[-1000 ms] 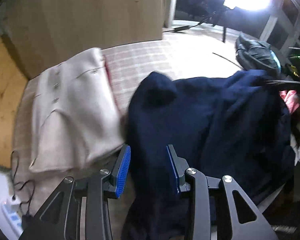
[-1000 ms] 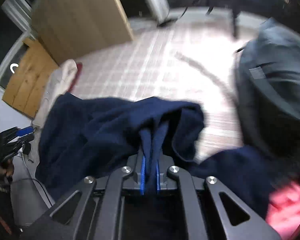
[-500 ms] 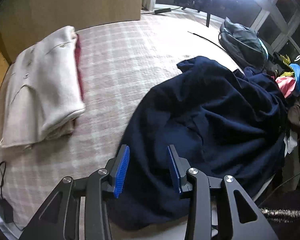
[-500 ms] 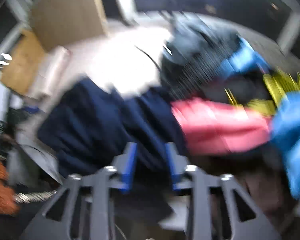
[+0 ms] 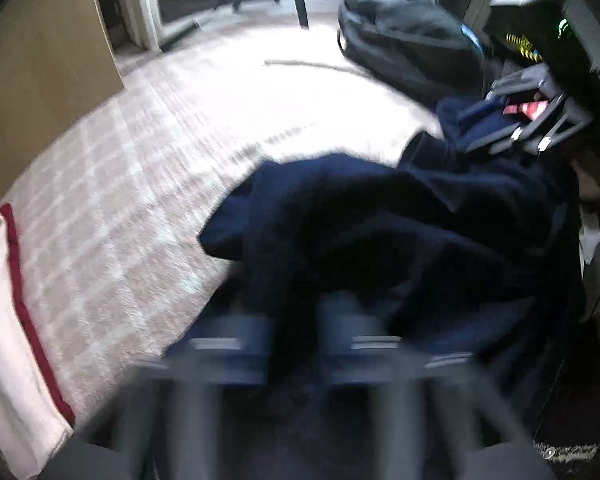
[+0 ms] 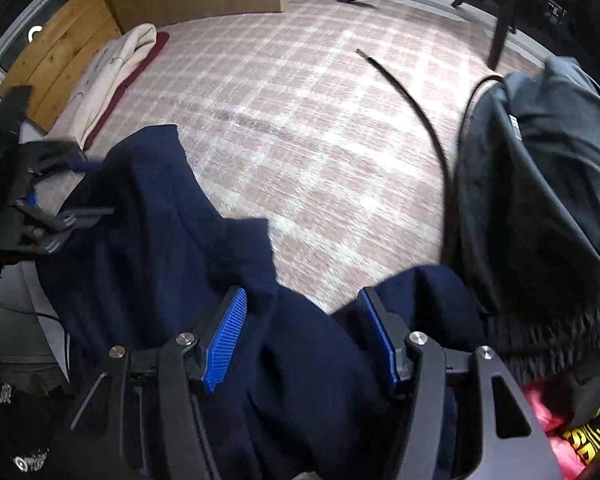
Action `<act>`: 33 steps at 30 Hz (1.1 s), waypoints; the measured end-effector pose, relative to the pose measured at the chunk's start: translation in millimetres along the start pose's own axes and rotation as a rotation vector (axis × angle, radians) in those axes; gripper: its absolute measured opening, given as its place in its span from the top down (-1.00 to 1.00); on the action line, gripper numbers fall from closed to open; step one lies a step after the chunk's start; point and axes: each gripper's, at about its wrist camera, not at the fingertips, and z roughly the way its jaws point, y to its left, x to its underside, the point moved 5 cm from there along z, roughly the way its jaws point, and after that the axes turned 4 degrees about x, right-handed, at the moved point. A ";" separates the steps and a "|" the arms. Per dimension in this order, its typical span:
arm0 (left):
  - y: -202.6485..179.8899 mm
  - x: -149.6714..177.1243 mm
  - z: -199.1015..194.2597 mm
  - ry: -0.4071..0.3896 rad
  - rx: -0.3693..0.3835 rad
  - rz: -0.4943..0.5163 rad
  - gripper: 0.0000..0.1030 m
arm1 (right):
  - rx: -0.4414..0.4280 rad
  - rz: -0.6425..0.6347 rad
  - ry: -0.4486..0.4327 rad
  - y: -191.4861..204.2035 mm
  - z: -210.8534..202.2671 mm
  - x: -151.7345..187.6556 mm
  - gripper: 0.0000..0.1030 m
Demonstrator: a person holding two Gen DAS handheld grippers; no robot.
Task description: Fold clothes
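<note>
Pink checked carpet (image 6: 300,120) bears a crumpled navy-blue knit garment (image 6: 172,240); left gripper (image 6: 72,216) is clamped on its left edge, right gripper (image 6: 300,336) opening, pads clear, straddling its near hem.

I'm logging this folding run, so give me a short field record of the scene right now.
surface: checked rug
garment in work: navy garment, crumpled
left gripper: shut, at the navy garment's edge; grip on cloth unclear
right gripper: jaws opening, pads clear of the navy cloth below
folded: cream garment on a dark red one
clutter: dark bag
</note>
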 end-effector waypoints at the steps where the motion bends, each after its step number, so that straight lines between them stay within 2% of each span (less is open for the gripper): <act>1: 0.4 2.6 0.4 0.018 0.012 -0.019 0.96 | 0.001 0.005 -0.005 -3.9 -3.8 2.1 -0.10; 4: 3.8 23.5 -35.4 -0.035 0.071 -0.084 0.96 | 0.004 0.024 -0.010 -18.5 -7.0 7.5 -0.10; 5: 6.9 37.2 -53.7 -0.049 0.063 -0.116 0.96 | 0.010 0.030 -0.007 -24.8 -4.2 9.1 -0.10; 7: 12.4 70.5 -86.5 -0.053 0.039 -0.191 0.96 | 0.021 0.021 0.007 -22.5 0.2 13.4 -0.10; 10: 19.8 141.3 -126.8 -0.039 0.004 -0.325 0.96 | 0.014 -0.004 0.031 -8.5 4.8 20.4 -0.10; 13: 25.3 218.7 -150.2 -0.002 -0.035 -0.469 0.96 | -0.120 -0.100 0.111 32.3 4.3 44.8 -0.10; 14: 25.1 234.2 -149.7 0.008 -0.034 -0.504 0.95 | -0.163 -0.165 0.135 49.9 1.2 53.1 -0.10; 15: 25.6 251.9 -146.9 0.024 -0.034 -0.545 0.95 | -0.185 -0.220 0.145 63.5 -2.7 58.6 -0.10; 17: 24.9 277.6 -139.2 0.044 -0.034 -0.588 0.95 | -0.178 -0.247 0.100 68.6 -13.6 49.0 -0.10; 20: 21.8 284.6 -131.9 0.031 -0.031 -0.598 0.95 | -0.169 -0.252 0.021 68.9 -27.1 25.7 -0.10; 23: 20.2 278.0 -127.8 0.021 -0.049 -0.583 0.95 | -0.138 -0.265 -0.010 67.7 -14.2 -5.1 -0.11; 26: 25.0 275.2 -128.2 0.016 -0.055 -0.590 0.95 | -0.133 -0.334 0.042 78.7 18.1 -17.5 -0.11; 29: 27.5 272.0 -132.0 0.012 -0.065 -0.588 0.95 | -0.102 -0.423 0.099 90.4 45.7 -11.9 -0.06; 30: 28.9 267.5 -134.8 0.009 -0.074 -0.579 0.95 | -0.087 -0.445 0.099 92.0 48.0 -9.3 0.47; 31: 30.4 263.1 -137.6 0.005 -0.083 -0.570 0.95 | -0.079 -0.449 0.088 91.6 46.4 -9.5 0.87; 33: 34.0 246.8 -146.0 -0.009 -0.111 -0.534 0.95 | -0.092 -0.392 0.025 82.7 29.4 -20.3 0.87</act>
